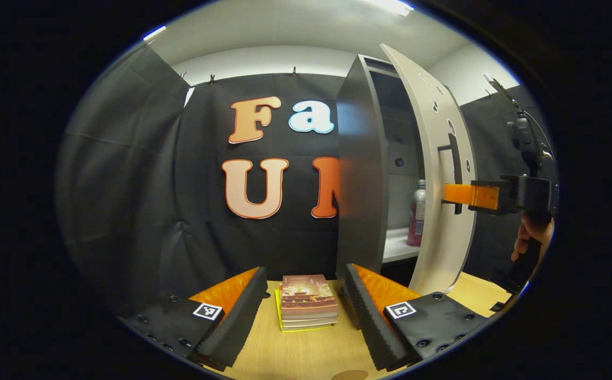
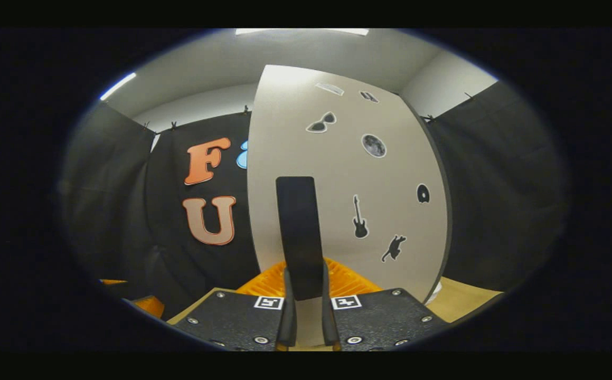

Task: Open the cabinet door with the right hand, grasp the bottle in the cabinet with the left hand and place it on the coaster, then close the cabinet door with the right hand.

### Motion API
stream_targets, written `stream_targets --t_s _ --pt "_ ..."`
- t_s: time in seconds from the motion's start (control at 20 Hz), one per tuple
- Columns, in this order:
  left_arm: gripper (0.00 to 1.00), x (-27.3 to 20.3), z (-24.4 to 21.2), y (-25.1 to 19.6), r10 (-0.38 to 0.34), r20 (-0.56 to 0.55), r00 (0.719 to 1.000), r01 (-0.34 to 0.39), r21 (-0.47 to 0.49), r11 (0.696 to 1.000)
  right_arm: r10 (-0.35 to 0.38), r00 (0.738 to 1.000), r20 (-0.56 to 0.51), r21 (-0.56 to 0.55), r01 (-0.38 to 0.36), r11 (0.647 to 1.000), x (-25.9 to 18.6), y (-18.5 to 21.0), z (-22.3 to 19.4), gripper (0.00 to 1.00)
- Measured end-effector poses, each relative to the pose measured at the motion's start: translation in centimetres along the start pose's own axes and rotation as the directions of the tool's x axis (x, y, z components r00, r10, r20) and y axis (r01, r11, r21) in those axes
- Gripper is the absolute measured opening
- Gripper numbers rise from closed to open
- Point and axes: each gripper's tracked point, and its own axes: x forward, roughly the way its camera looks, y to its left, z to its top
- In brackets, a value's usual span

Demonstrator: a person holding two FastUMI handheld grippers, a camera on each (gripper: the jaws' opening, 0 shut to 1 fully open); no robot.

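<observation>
The right gripper (image 2: 304,295) pinches the black door handle (image 2: 298,232), fingers pressed on both its sides. The left gripper (image 1: 303,311) is spread wide above a stack of books (image 1: 307,301). The bottle (image 1: 417,212) stands inside the cabinet (image 1: 361,174) at two o'clock, behind the open door (image 1: 438,158).

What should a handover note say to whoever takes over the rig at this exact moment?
Right gripper: shut on the door handle, cabinet door swung partly open.
Left gripper: open, holding nothing, low over the table facing a stack of books.
Bottle: upright on the cabinet shelf, untouched.
Done: door opening is under way.
Left: grasp the bottle with the left gripper, set it on the coaster, close the door with the right.
</observation>
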Motion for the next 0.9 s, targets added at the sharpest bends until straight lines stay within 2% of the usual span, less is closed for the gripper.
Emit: stream_targets --t_s 0.05,0.1,0.25,0.35,0.4,0.45,0.5,0.55,0.6,0.65,0.7,0.8,0.85,0.9 --pt "0.99 -0.6 -0.1 -0.9 -0.002 0.002 1.000 0.003 -0.007 1.000 0.010 1.000 0.001 0.003 -0.010 1.000 -0.3 -0.2 0.0 0.21" --pt "0.98 -1.1 -0.1 -2.0 -0.001 0.007 1.000 0.002 -0.014 1.000 0.023 1.000 -0.001 0.005 -0.023 1.000 -0.4 -0.4 0.0 0.16" --pt "0.97 -2.9 0.2 -5.0 0.018 0.015 1.000 -0.018 -0.029 0.999 0.067 0.998 -0.002 0.007 -0.067 0.998 -1.0 -1.2 0.2 0.20" --pt "0.95 -4.3 0.1 -7.4 0.026 0.014 1.000 -0.026 -0.037 0.999 0.079 0.997 0.003 0.002 -0.079 0.997 -1.6 -1.9 0.5 0.16" --pt "0.94 -5.1 0.0 -8.6 0.028 0.009 1.000 -0.027 -0.041 0.999 0.080 0.997 0.006 -0.001 -0.080 0.997 -2.0 -2.3 0.6 0.16" --pt "0.99 -5.9 -0.1 -9.8 0.031 0.003 1.000 -0.031 -0.043 0.999 0.082 0.997 0.007 -0.005 -0.082 0.997 -2.2 -2.8 0.7 0.17" --pt "0.97 -6.7 -0.1 -10.9 0.037 0.004 0.999 -0.037 -0.044 0.998 0.081 0.997 0.013 -0.002 -0.081 0.997 -2.6 -3.1 0.9 0.18" --pt "0.99 -7.5 0.0 -11.9 0.046 0.009 0.999 -0.046 -0.046 0.998 0.078 0.997 0.020 0.002 -0.078 0.997 -2.9 -3.7 1.0 0.21" --pt "0.94 -8.0 0.2 -13.0 0.053 0.014 0.998 -0.053 -0.047 0.998 0.078 0.997 0.023 -0.002 -0.078 0.997 -3.0 -4.2 1.2 0.18" --pt "0.99 -8.5 0.4 -14.1 0.059 0.021 0.998 -0.058 -0.046 0.997 0.077 0.997 0.021 0.010 -0.078 0.997 -3.3 -4.7 1.2 0.17" --pt "0.94 -9.1 0.5 -15.2 0.063 0.024 0.998 -0.062 -0.043 0.997 0.078 0.997 0.013 0.009 -0.078 0.997 -3.5 -5.1 1.2 0.13" --pt "0.94 -9.6 0.5 -17.5 0.062 0.027 0.998 -0.061 -0.039 0.997 0.063 0.998 0.014 0.008 -0.063 0.998 -3.9 -6.1 1.3 0.09" --pt "0.94 -9.8 0.5 -18.5 0.059 0.026 0.998 -0.058 -0.037 0.998 0.056 0.998 0.017 0.008 -0.056 0.998 -4.1 -6.5 1.4 0.11" --pt "0.94 -10.0 0.4 -19.3 0.055 0.026 0.998 -0.054 -0.037 0.998 0.045 0.999 0.016 0.011 -0.045 0.999 -4.2 -7.2 1.5 0.07"
